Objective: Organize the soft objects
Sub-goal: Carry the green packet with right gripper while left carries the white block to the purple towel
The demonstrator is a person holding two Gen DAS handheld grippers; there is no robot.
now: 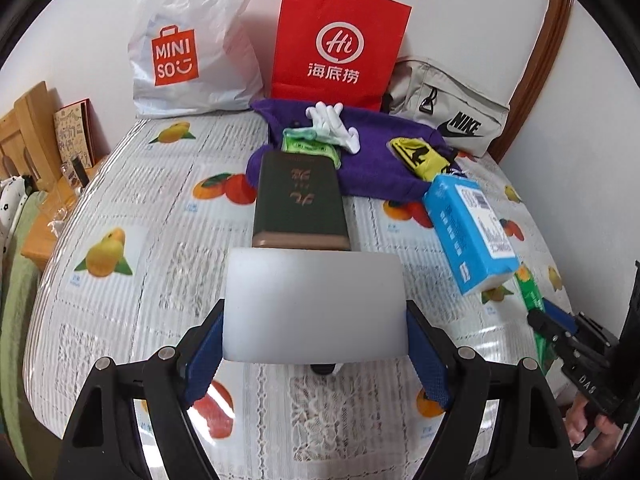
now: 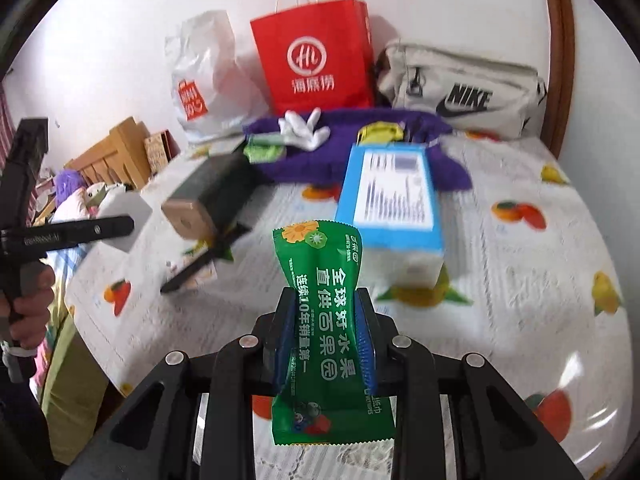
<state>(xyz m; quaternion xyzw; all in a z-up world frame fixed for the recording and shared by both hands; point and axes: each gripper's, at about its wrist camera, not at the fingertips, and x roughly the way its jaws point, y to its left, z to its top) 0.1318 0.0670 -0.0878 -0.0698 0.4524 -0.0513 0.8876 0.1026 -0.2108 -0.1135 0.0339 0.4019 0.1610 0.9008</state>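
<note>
My left gripper (image 1: 314, 336) is shut on a white foam block (image 1: 314, 304), held above the table; it also shows in the right wrist view (image 2: 124, 220). My right gripper (image 2: 326, 312) is shut on a green wet-wipes packet (image 2: 324, 320), upright between the fingers; the packet shows at the right of the left wrist view (image 1: 530, 292). A purple towel (image 1: 372, 152) lies at the back with a white glove (image 1: 332, 124), a green tissue pack (image 1: 308, 146) and a yellow pouch (image 1: 420, 156) on it.
A dark green box (image 1: 300, 204) and a blue tissue box (image 1: 468, 228) lie mid-table. A Miniso bag (image 1: 188, 40), a red paper bag (image 1: 340, 44) and a Nike bag (image 1: 448, 108) stand against the wall. A wooden bedside stand (image 1: 36, 152) is left of the table.
</note>
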